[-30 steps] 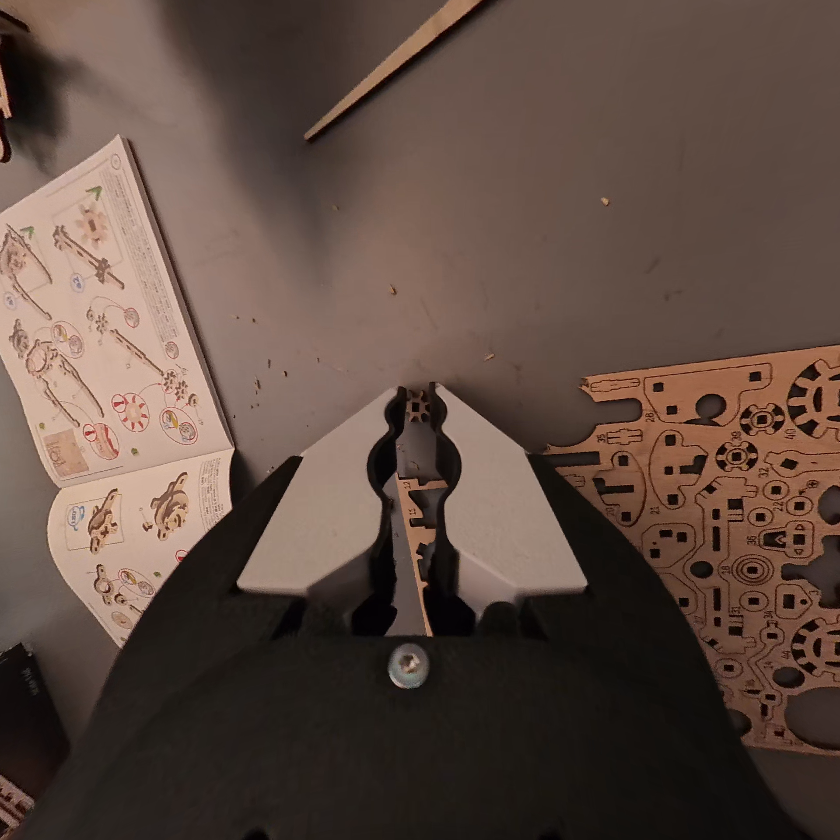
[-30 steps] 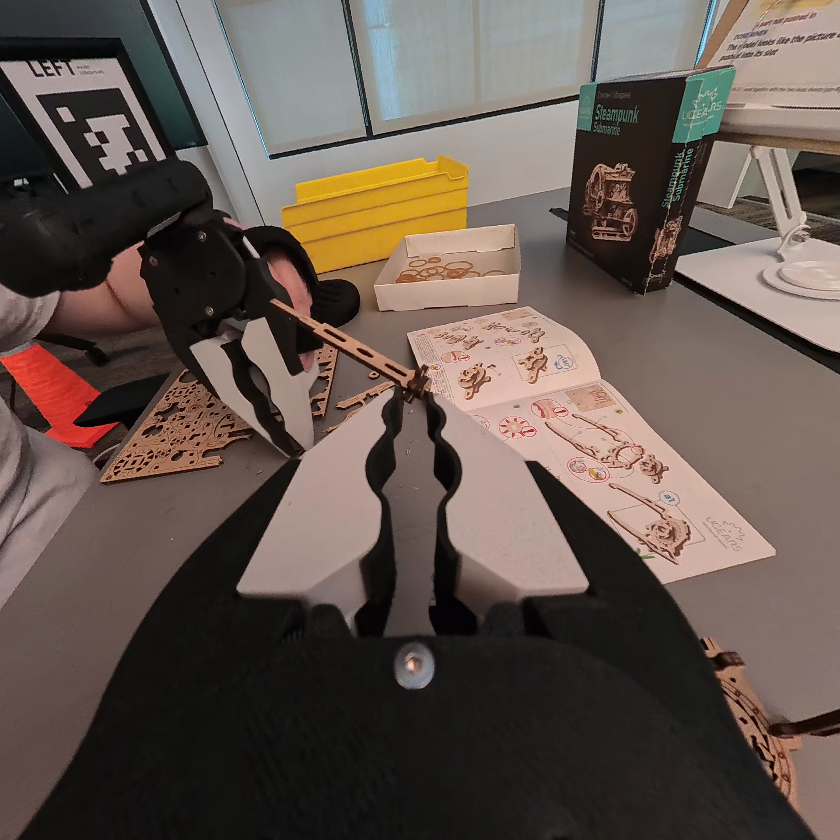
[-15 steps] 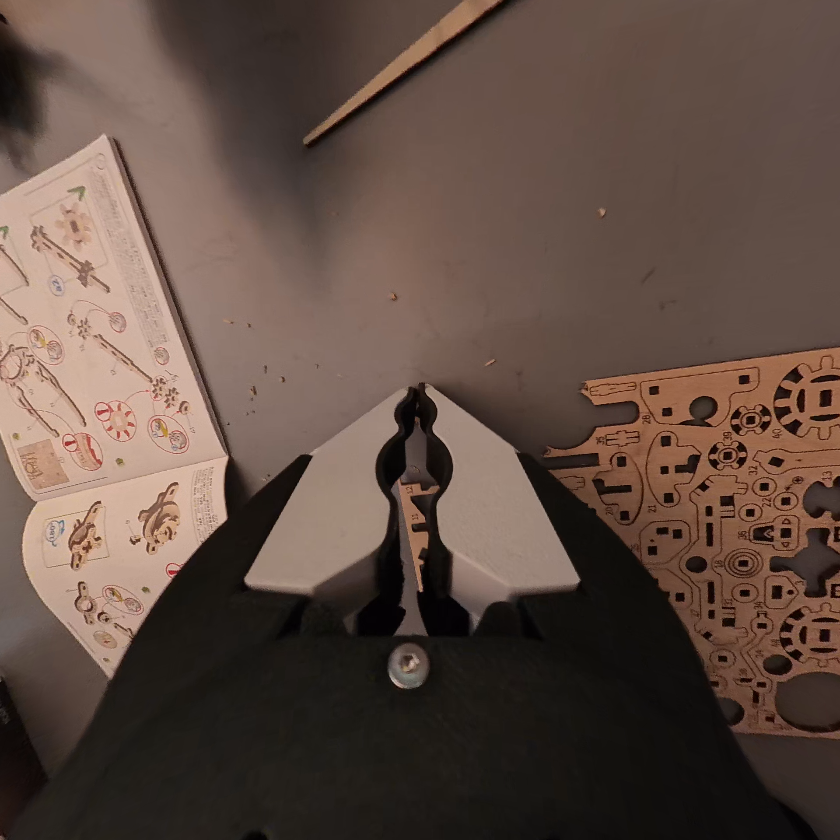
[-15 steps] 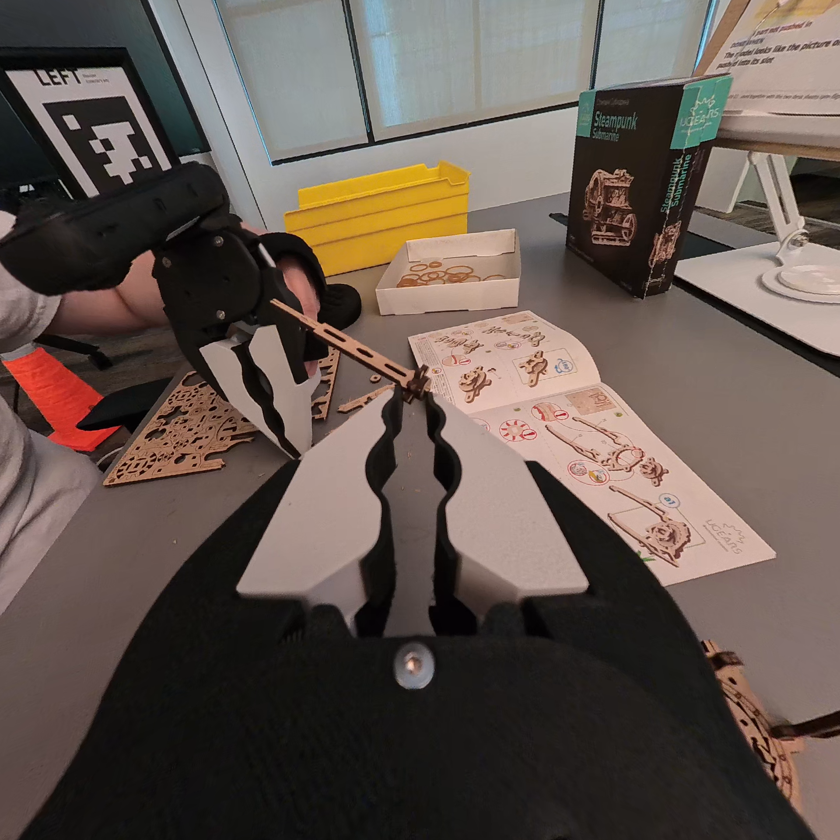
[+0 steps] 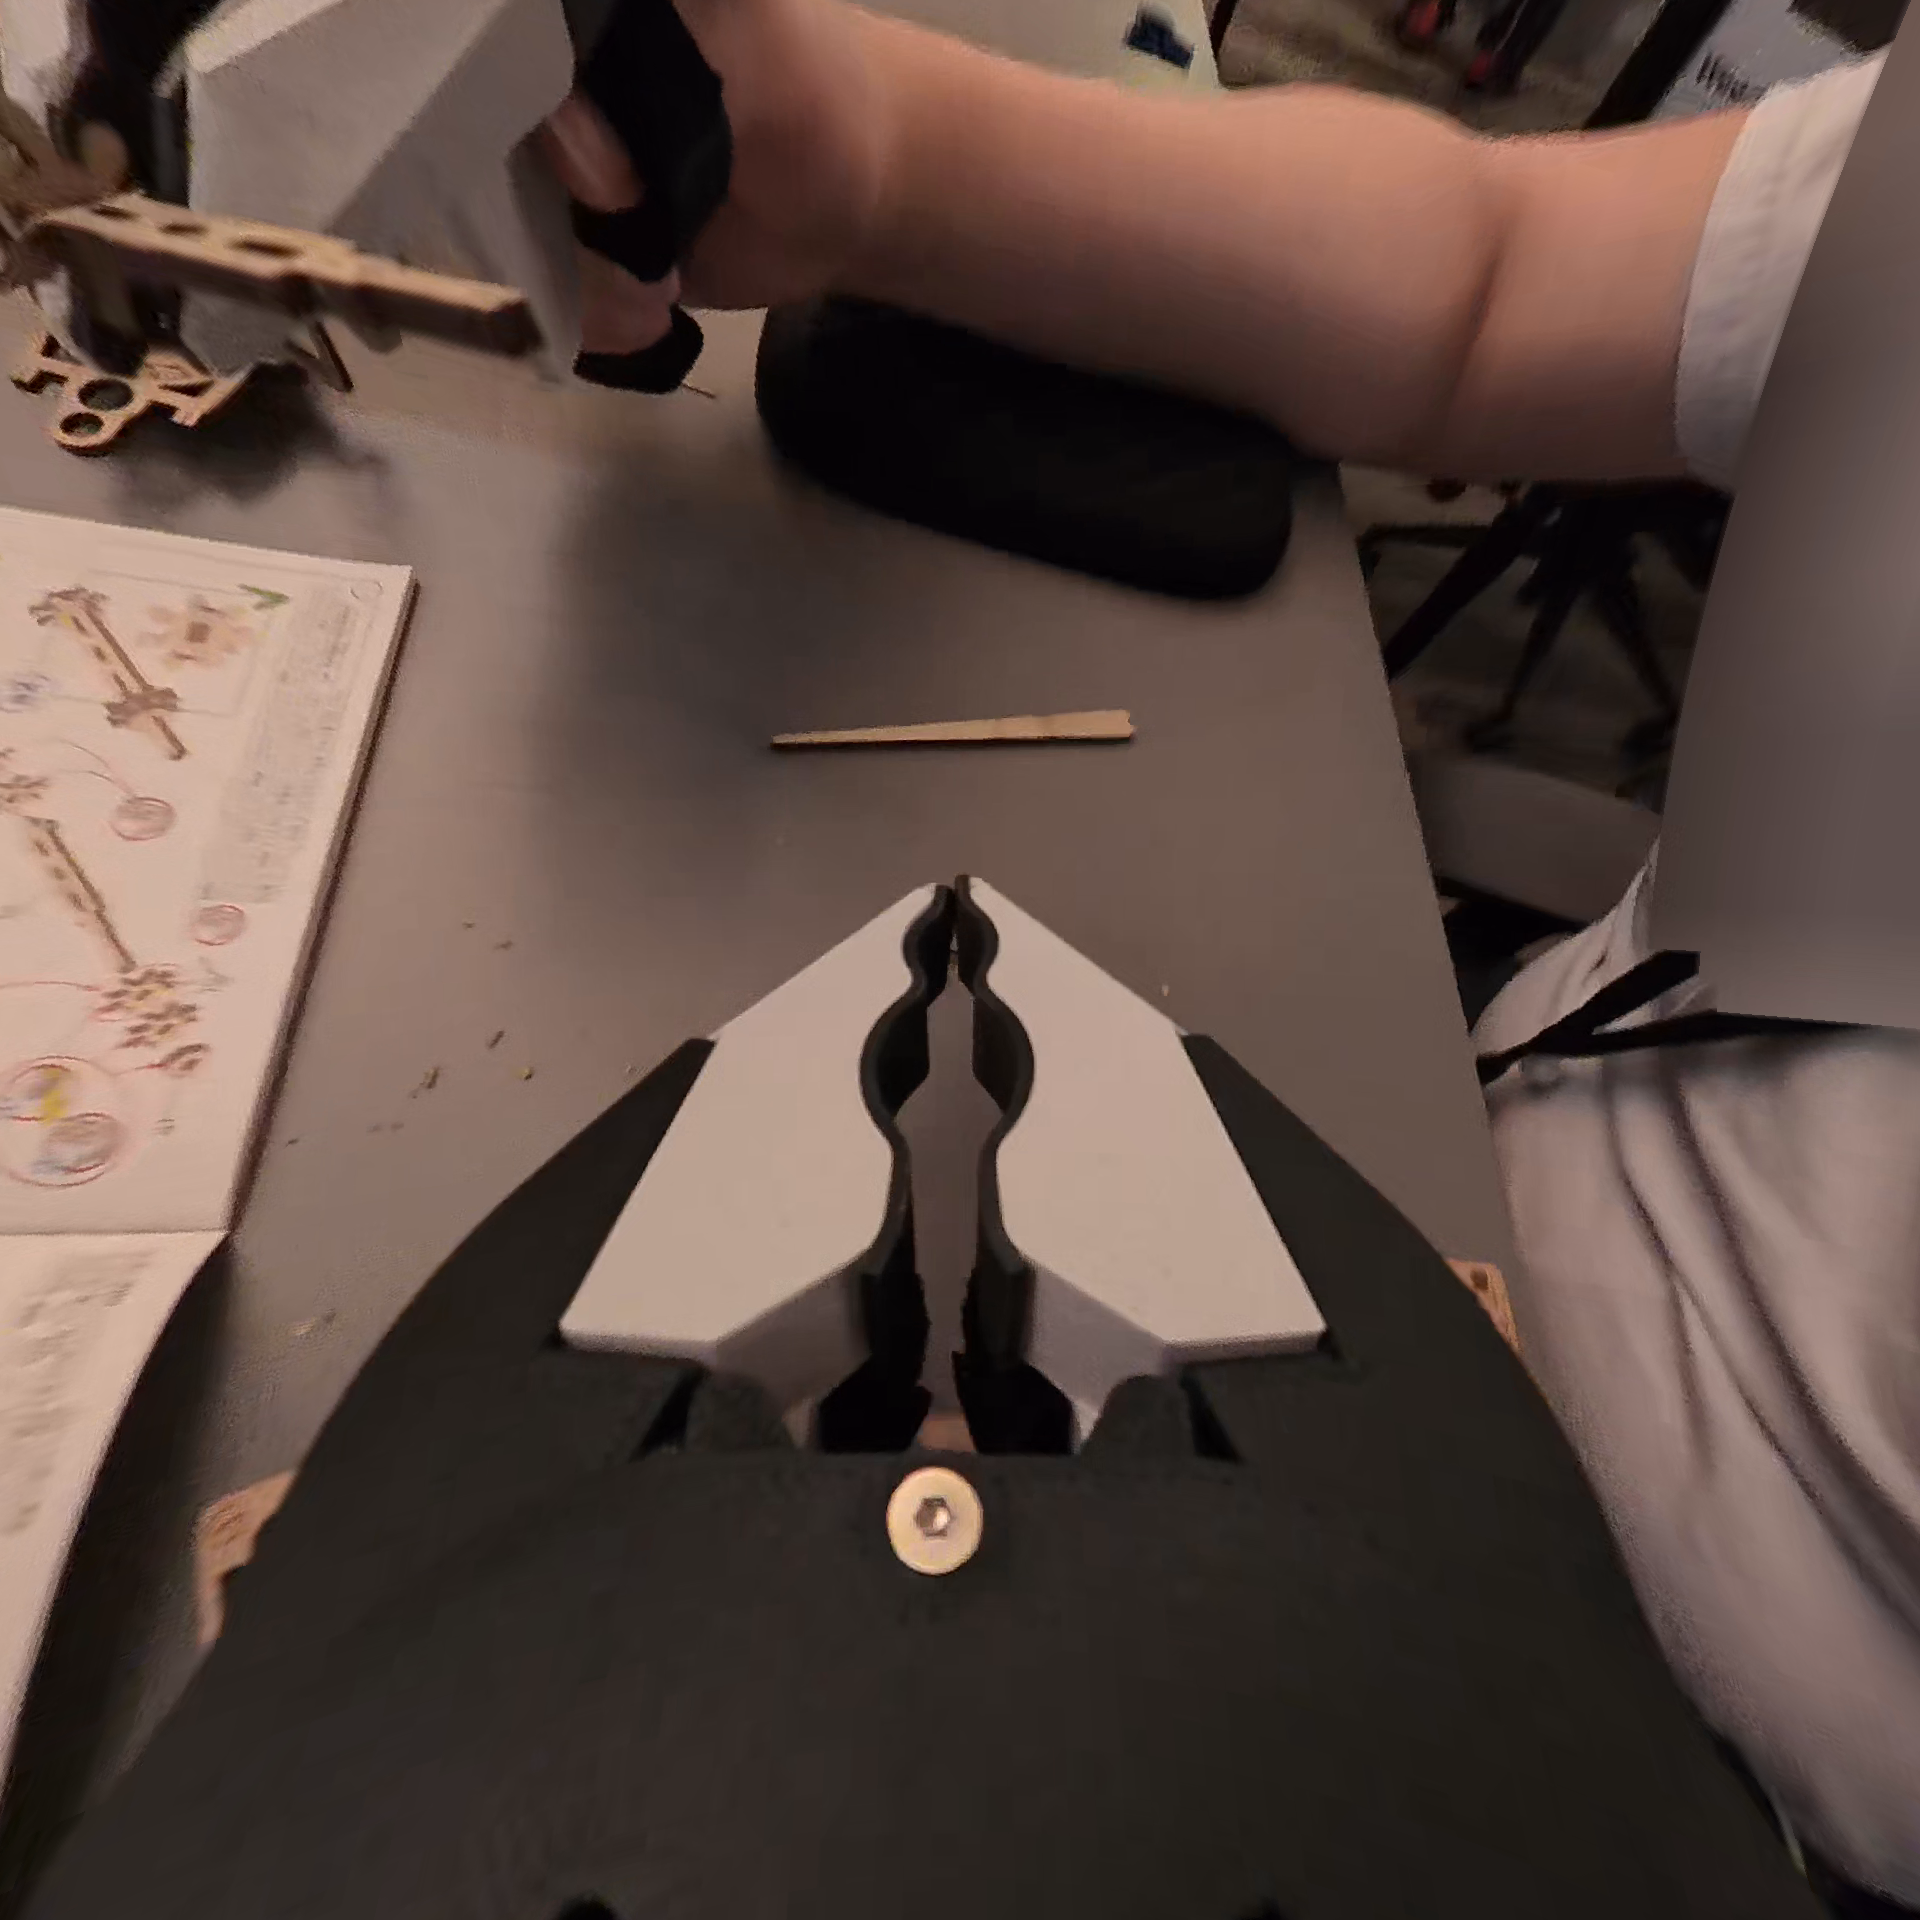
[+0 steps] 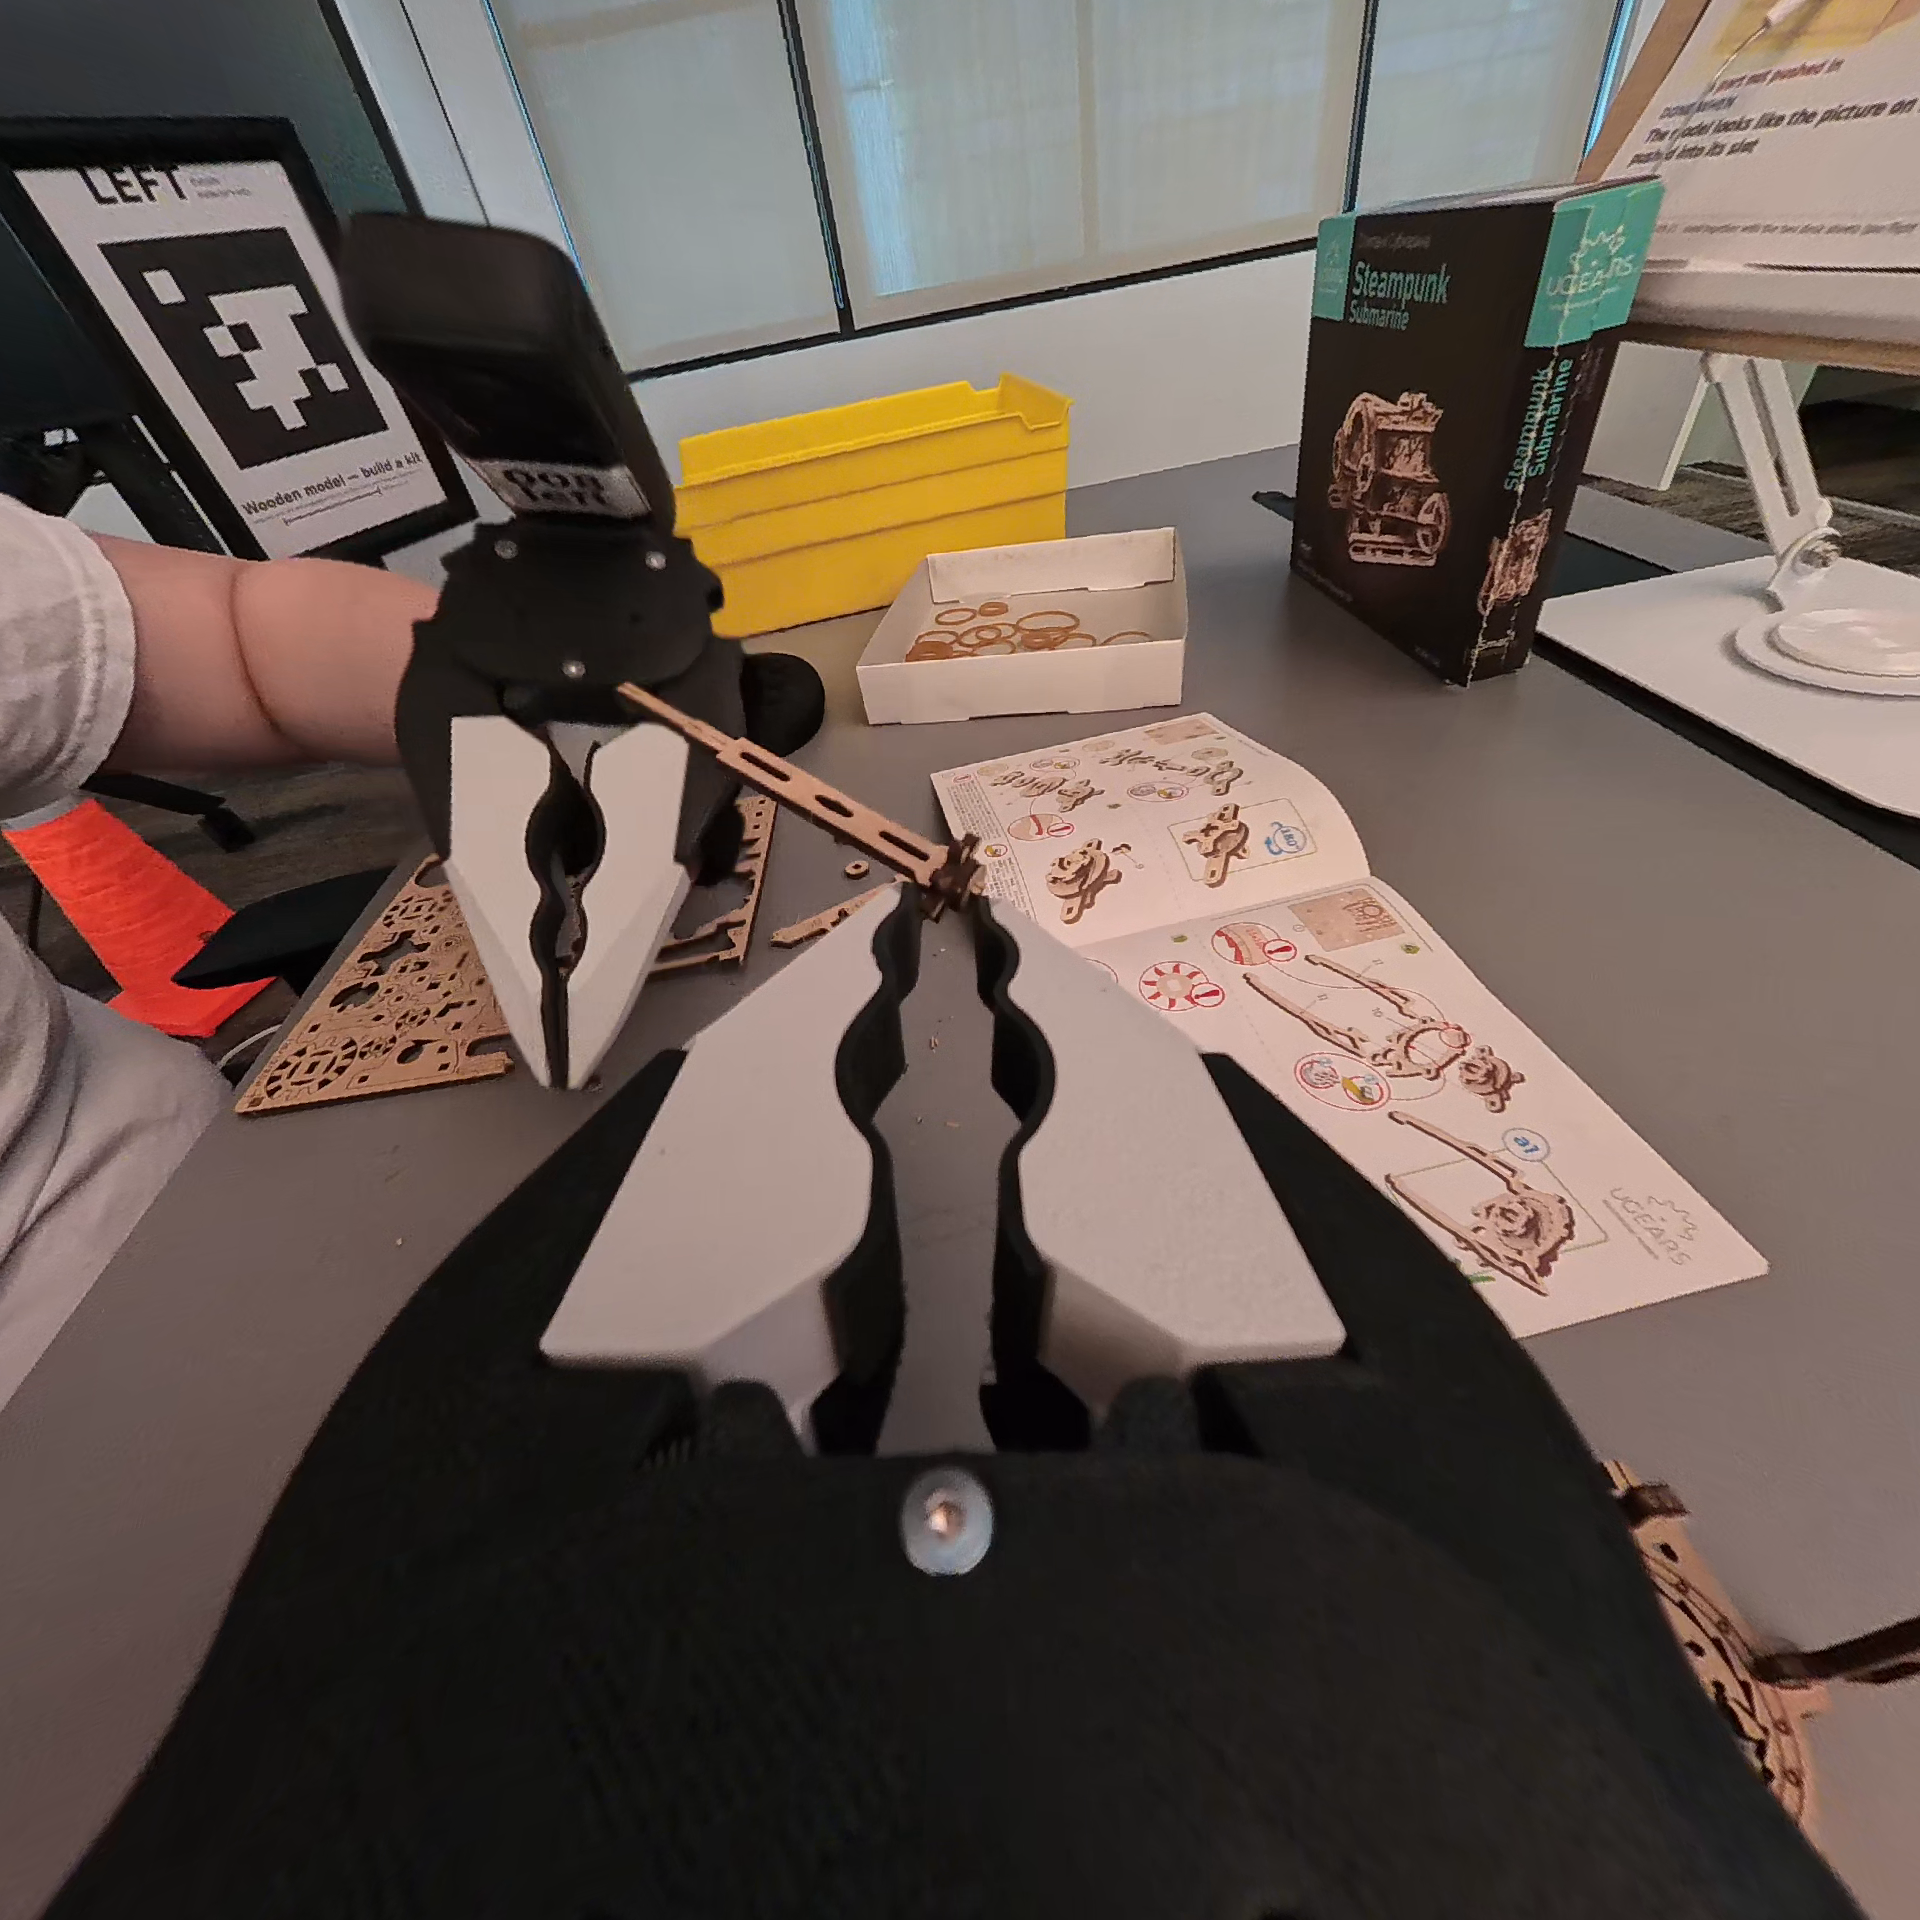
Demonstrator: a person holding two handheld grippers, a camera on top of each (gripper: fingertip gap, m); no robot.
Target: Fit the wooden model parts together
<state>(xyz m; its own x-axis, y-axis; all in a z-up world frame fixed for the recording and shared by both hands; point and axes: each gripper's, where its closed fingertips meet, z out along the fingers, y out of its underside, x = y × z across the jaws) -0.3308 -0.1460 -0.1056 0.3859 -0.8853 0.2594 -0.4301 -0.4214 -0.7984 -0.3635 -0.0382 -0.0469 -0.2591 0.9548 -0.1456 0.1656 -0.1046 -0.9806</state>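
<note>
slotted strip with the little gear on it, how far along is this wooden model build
Done: a small gear sits on the end of the slotted strip. In hand: the right tongs grip that end, while the left tongs are shut, off the strip. Left: a partly built piece waits nearby, and the part sheets hold uncut pieces.

A grey table fills the room's foreground. Behind its far edge runs a row of large frosted windows with dark frames, letting in pale daylight above a white wall band. To the table's right stands a white stand. Left of the table, dark chair legs stand on the floor.
</note>
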